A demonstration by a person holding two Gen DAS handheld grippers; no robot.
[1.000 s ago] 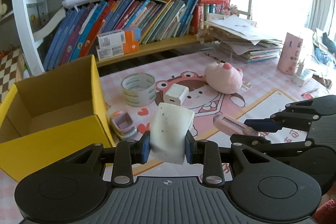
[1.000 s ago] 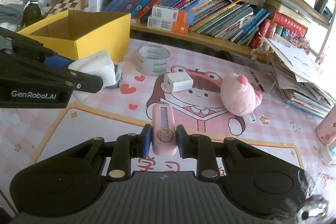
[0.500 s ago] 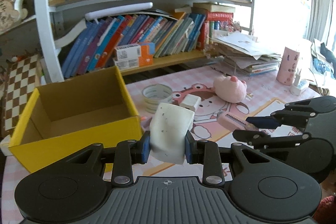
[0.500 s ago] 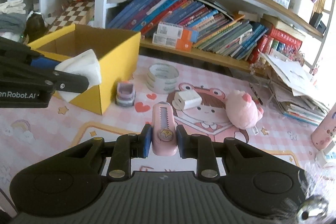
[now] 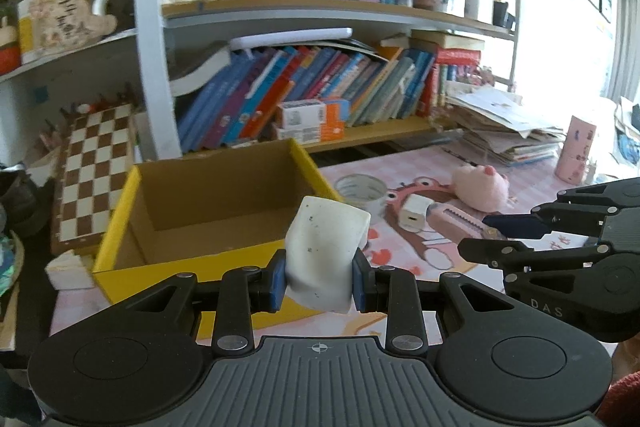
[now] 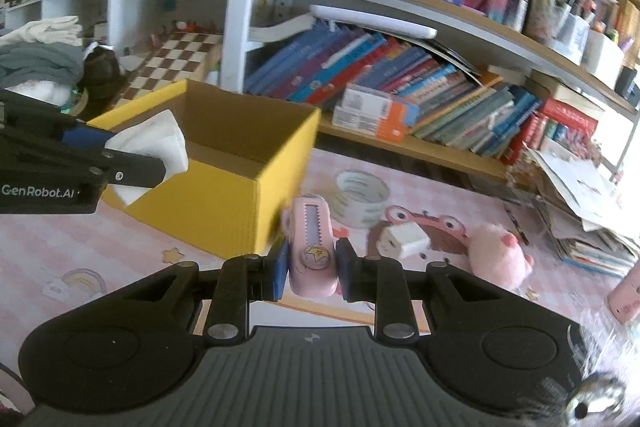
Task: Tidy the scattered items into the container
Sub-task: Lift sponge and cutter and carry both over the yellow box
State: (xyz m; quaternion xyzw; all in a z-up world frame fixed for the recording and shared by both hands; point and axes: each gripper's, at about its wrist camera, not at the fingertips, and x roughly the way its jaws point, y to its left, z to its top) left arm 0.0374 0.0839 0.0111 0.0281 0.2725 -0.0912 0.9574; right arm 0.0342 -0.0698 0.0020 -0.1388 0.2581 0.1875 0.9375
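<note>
— Left of the tape roll (image 5: 359, 191)? 
— Open box (image 5: 216, 203), before the bookshelf (image 5: 320, 99). 
— Right of the roll? 
— Charger block (image 5: 414, 213), then plush toy (image 5: 480, 189), all on the mat (image 6: 100, 251).

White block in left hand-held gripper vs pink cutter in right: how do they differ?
The white block is pale, plain, speckled and squashed between the pads; the pink cutter is slim, rigid, with a toothed slot and star sticker. The block fills wider jaws; the cutter sits in narrower ones. Both are clamped, off the table, near the yellow box.
</note>
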